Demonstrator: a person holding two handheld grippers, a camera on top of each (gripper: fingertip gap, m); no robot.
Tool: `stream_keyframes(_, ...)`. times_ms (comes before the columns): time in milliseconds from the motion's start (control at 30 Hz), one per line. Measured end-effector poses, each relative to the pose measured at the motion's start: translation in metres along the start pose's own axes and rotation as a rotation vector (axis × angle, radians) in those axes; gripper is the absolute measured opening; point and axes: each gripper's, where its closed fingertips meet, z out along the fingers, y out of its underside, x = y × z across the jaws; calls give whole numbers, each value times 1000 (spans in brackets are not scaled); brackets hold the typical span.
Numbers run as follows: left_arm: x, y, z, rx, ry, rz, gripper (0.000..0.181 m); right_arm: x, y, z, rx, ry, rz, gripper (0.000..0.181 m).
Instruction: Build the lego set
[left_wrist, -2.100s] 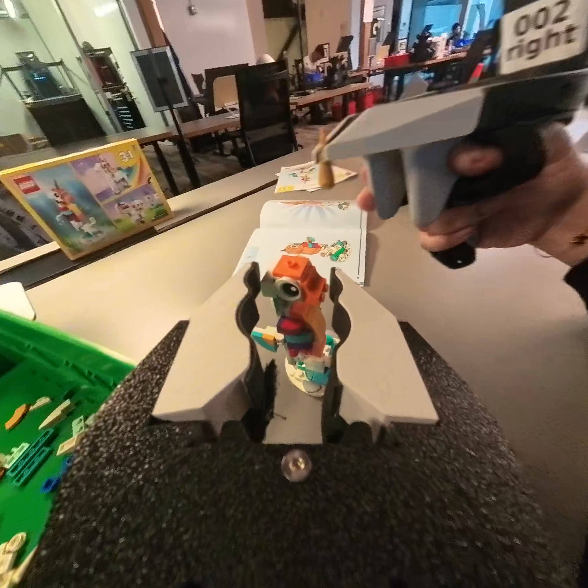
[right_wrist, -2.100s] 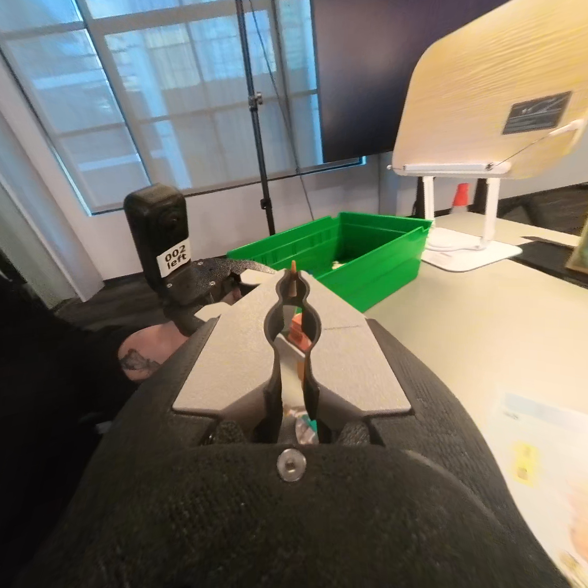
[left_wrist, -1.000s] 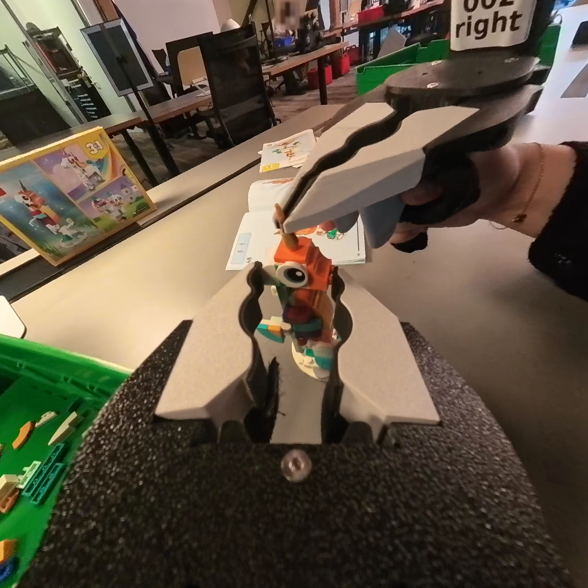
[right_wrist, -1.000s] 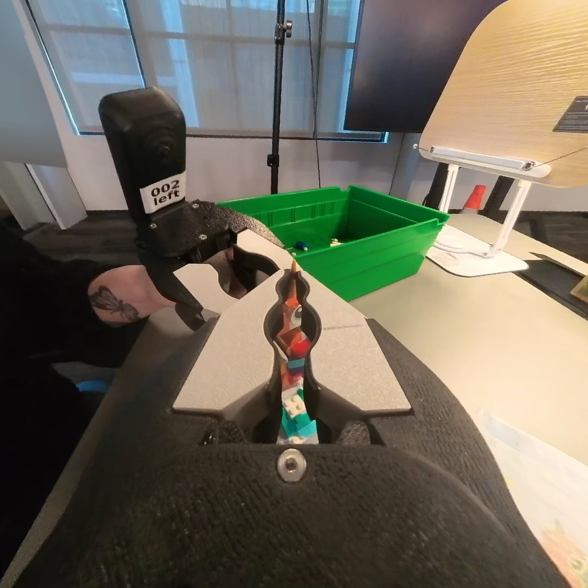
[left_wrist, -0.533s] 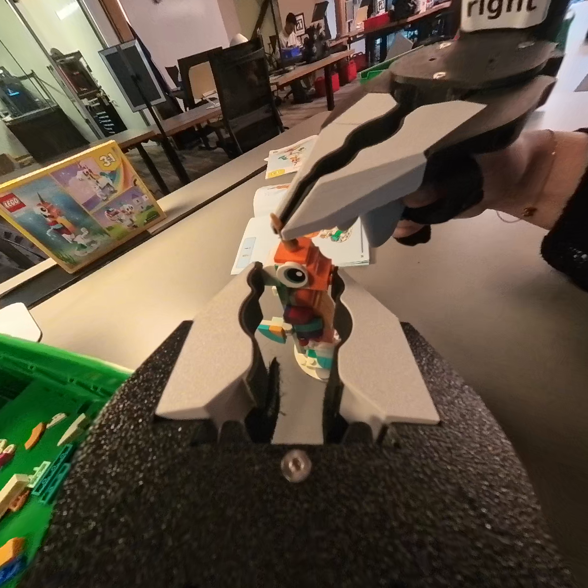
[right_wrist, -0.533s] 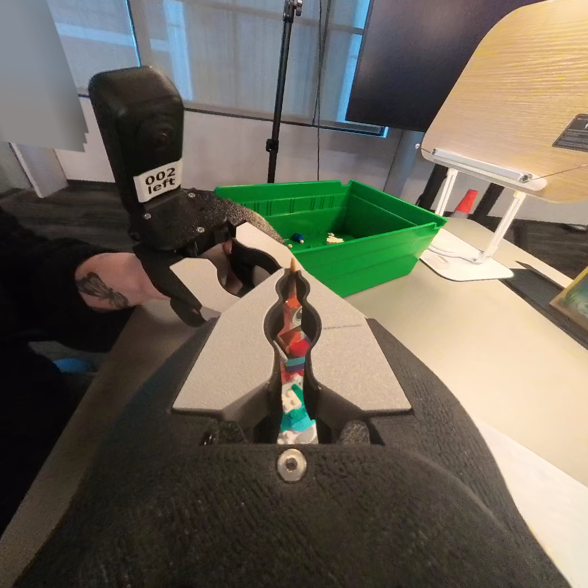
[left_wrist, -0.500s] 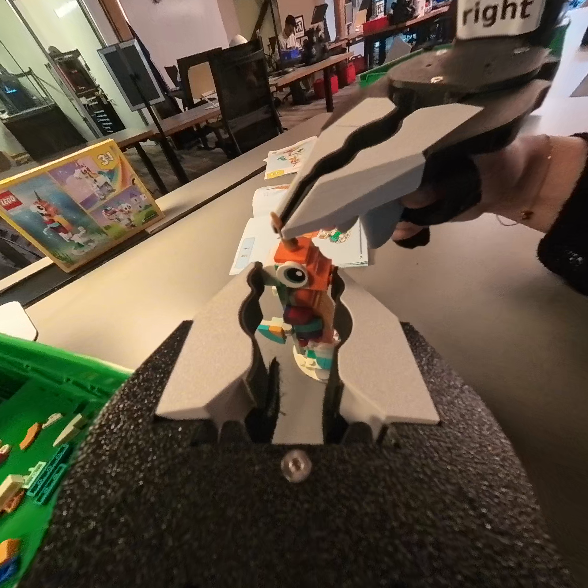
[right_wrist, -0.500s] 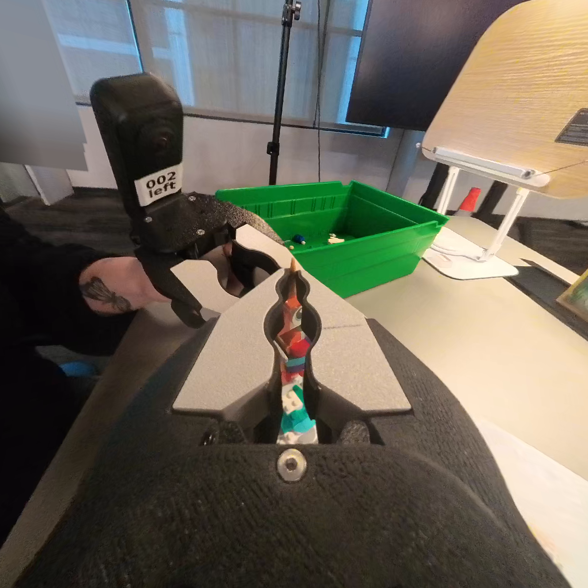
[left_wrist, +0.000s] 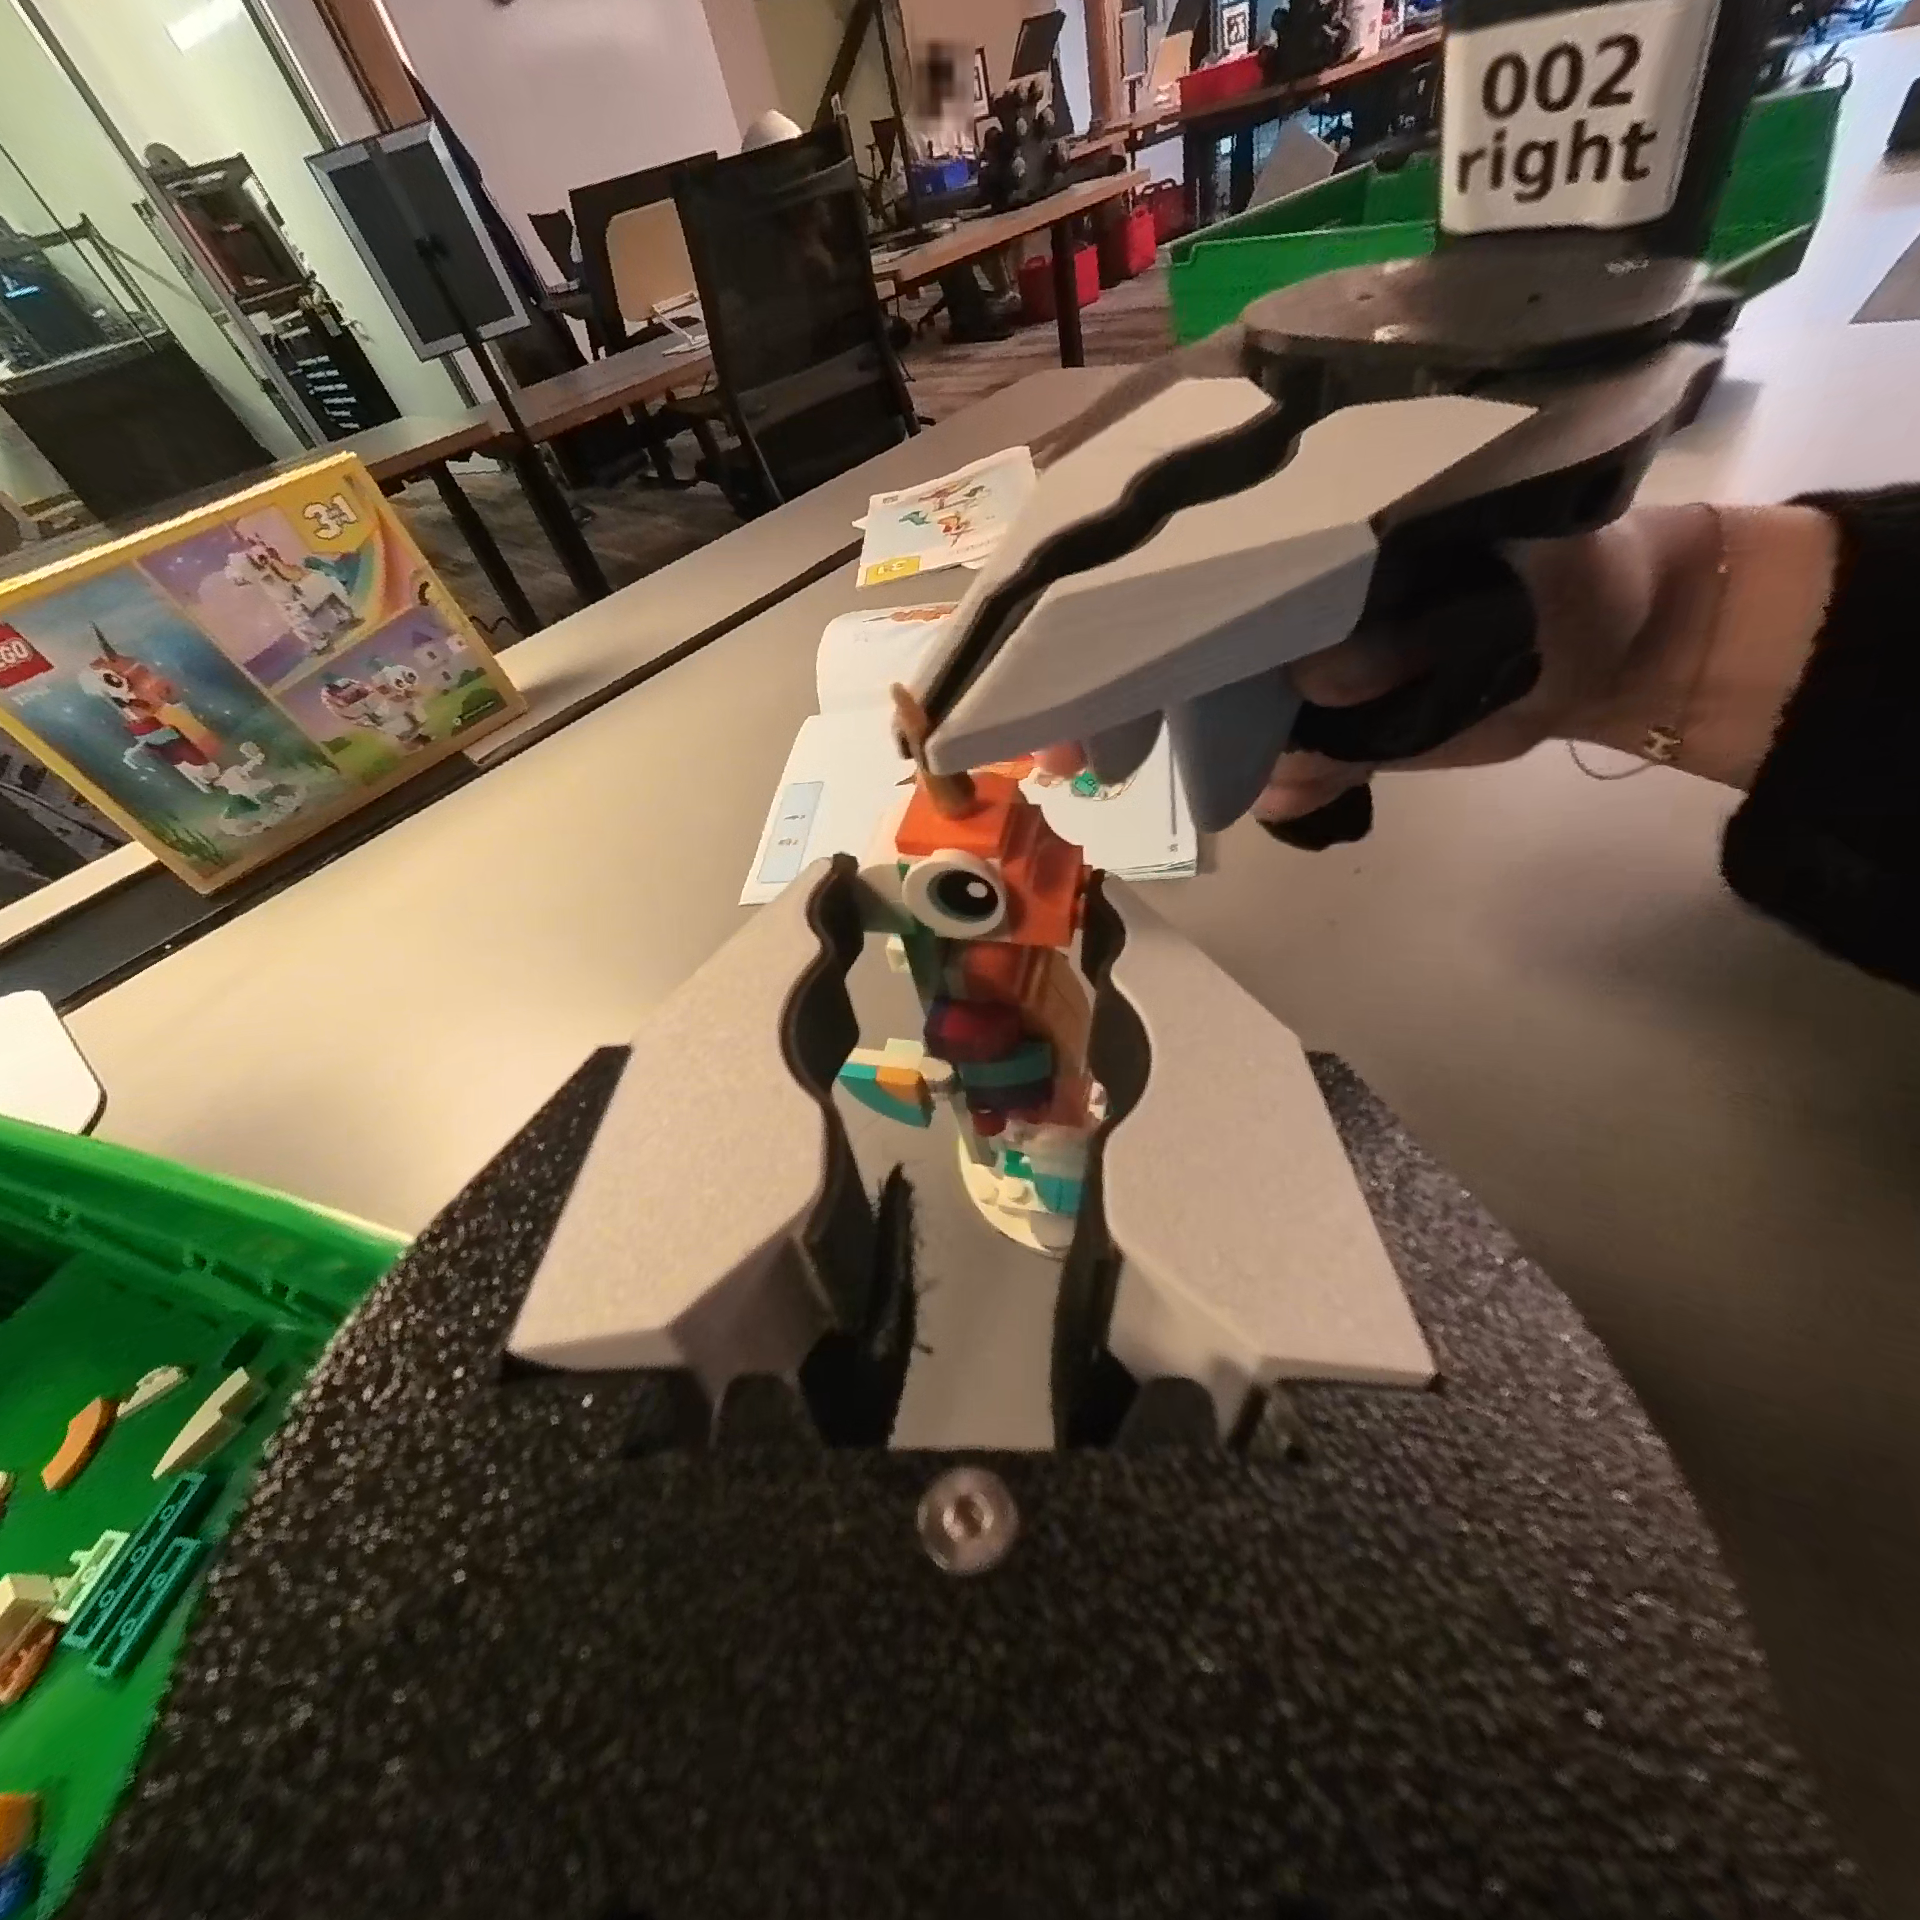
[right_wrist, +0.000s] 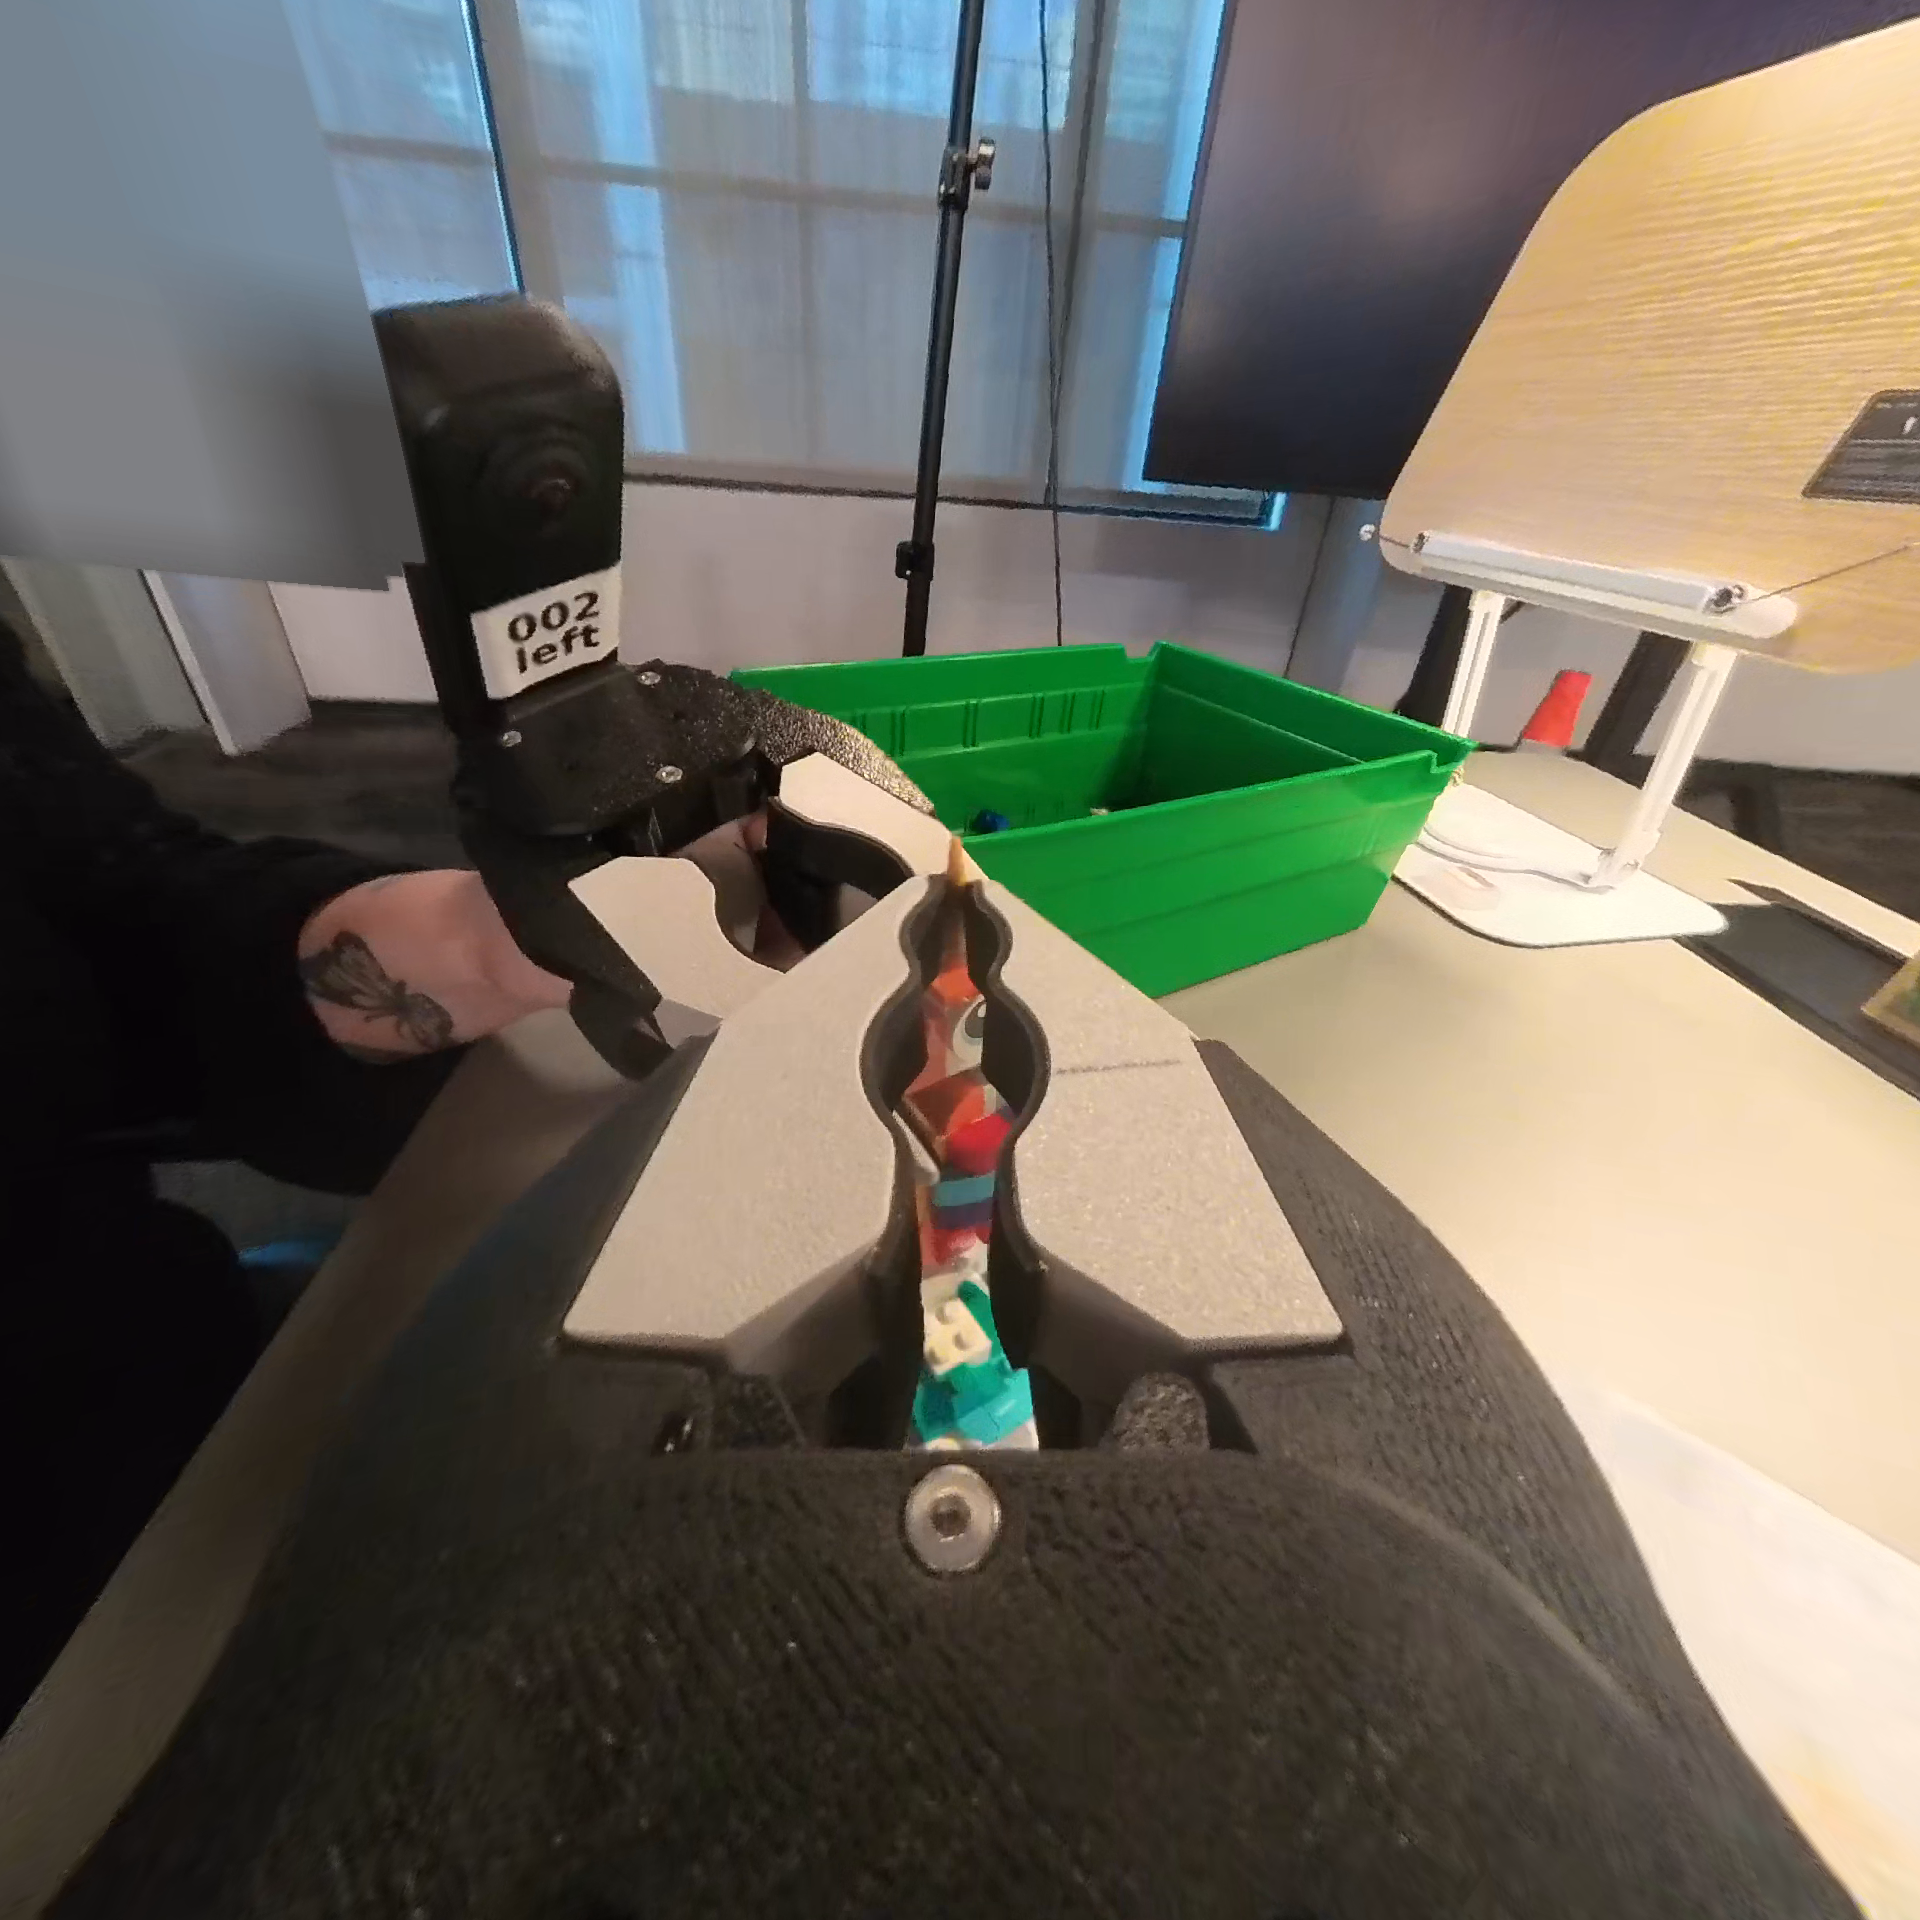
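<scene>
My left gripper (left_wrist: 971, 914) is shut on the lego model (left_wrist: 997, 935), a creature with an orange head, a big eye, a multicoloured body and a white round base. My right gripper (left_wrist: 925, 727) comes in from the upper right, shut on a small tan horn piece (left_wrist: 948, 798) whose lower end rests on top of the orange head. In the right wrist view my right gripper (right_wrist: 954, 883) pinches the horn (right_wrist: 954, 862) at its tips, and the model (right_wrist: 956, 1091) shows through the gap below. The left gripper (right_wrist: 758, 862) sits just beyond it.
A green bin (left_wrist: 156, 1247) with several loose bricks sits at the left, and also shows in the right wrist view (right_wrist: 1195, 831). An open instruction booklet (left_wrist: 831, 790) lies behind the model. A lego box (left_wrist: 229, 665) stands far left. A wooden book stand (right_wrist: 1662, 364) stands at the right. The gap from one gripper's tips to the other's is roughly 4 centimetres.
My right gripper came down from the upper right with the horn and set its end on the model's head. My left gripper kept hold of the model.
</scene>
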Motion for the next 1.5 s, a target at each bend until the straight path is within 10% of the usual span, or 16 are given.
stream_keyframes(1500,-2,-6,1,25,5,-47,40,3,-5,-3,56,92,-38,1)
